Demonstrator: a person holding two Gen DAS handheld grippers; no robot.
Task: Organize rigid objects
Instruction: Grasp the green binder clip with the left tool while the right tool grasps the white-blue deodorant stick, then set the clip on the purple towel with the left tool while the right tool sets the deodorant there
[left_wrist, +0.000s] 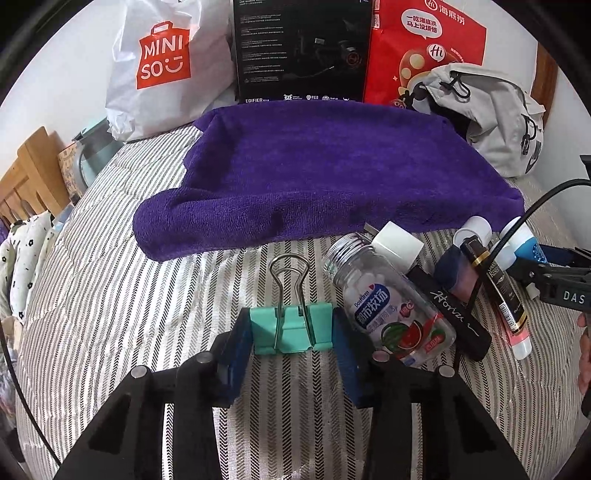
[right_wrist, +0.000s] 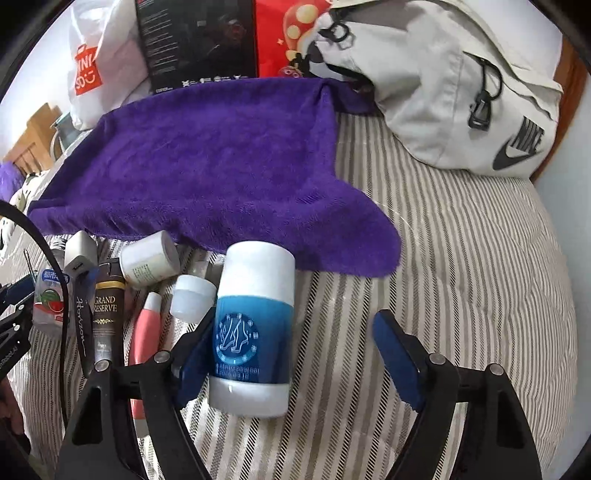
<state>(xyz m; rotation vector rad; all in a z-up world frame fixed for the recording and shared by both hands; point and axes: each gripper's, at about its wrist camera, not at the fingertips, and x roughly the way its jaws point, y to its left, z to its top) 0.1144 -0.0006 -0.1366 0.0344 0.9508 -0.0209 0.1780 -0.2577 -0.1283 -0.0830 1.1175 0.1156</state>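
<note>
We judge the job barely begun: the purple towel (left_wrist: 325, 173) spread on the striped bed (left_wrist: 110, 295) carries nothing yet, and every small item lies off it along its near edge. Our left claw (left_wrist: 293, 341) sits low over the bedding with its blue pads pressed on either side of a teal binder clip (left_wrist: 291, 328), so it is clamped on the clip, which seems to rest on the bed, its wire handles pointing toward the towel. To the clip's right the clear mint bottle (left_wrist: 388, 310), a black Horizon case (left_wrist: 454, 314), a dark Grand Reserve tube (right_wrist: 105, 314), a pink tube (right_wrist: 146, 325), a small white jar (right_wrist: 192, 295) and a white bottle (right_wrist: 147, 264) crowd together untouched. Our right claw (right_wrist: 295, 354) reaches in low with its jaws spread wide apart around a blue-and-white cylinder (right_wrist: 255, 332); the left pad is beside or touching its wall, the right pad well clear. A grey Nike backpack (right_wrist: 461, 103) slumps behind.
</note>
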